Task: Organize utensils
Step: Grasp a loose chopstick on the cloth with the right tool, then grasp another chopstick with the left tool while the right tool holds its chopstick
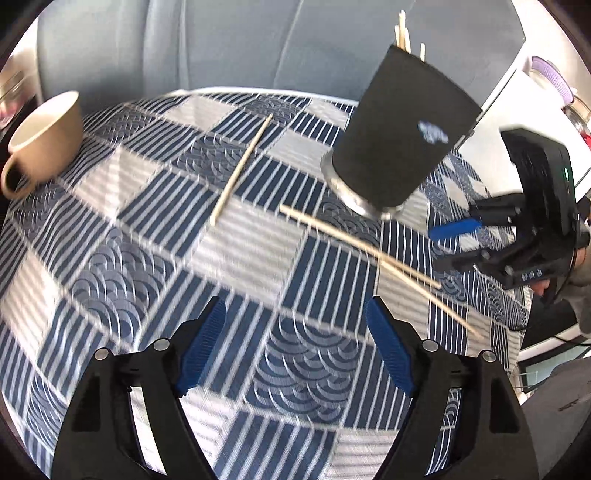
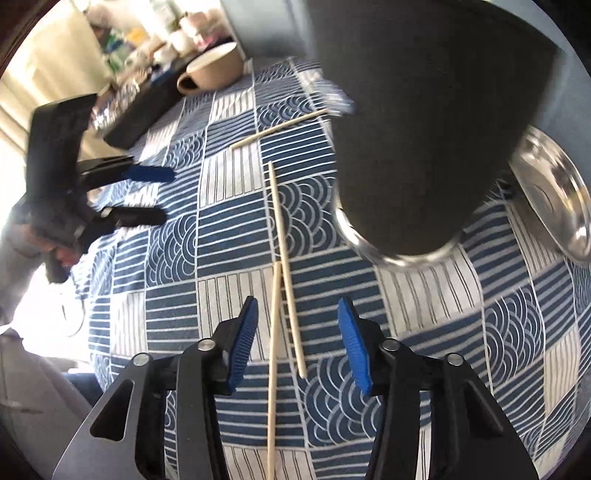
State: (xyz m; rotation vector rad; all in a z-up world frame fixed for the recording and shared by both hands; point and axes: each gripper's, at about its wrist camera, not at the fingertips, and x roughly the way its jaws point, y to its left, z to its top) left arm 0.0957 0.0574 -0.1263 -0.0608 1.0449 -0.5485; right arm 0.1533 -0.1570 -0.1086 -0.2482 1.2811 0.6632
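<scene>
Chopsticks [image 2: 284, 266] lie loose on the desk [image 1: 122, 236] beside a dark holder [image 1: 399, 129].

Two pale wooden sticks lie touching in a narrow V, their near ends between the parted fingers of the right tool [image 2: 297, 334], which grips nothing; a third chopstick [image 1: 242, 168] lies alone, well apart toward the beige mug [image 1: 44, 140]. The left tool [image 1: 295, 347] stands wide open over bare cloth, also empty. More stick tips poke from the top of the black cylindrical holder, which has a shiny metal base and a small pale mark too blurred to read. The desk wears a blue-and-white patchwork cloth of stripes and wave scallops. A steel dish [image 2: 557, 199] sits just behind the holder. A grey upholstered seat [image 1: 221, 44] stands beyond the desk, and a cluttered shelf [image 2: 147, 33] shows at the far side.
</scene>
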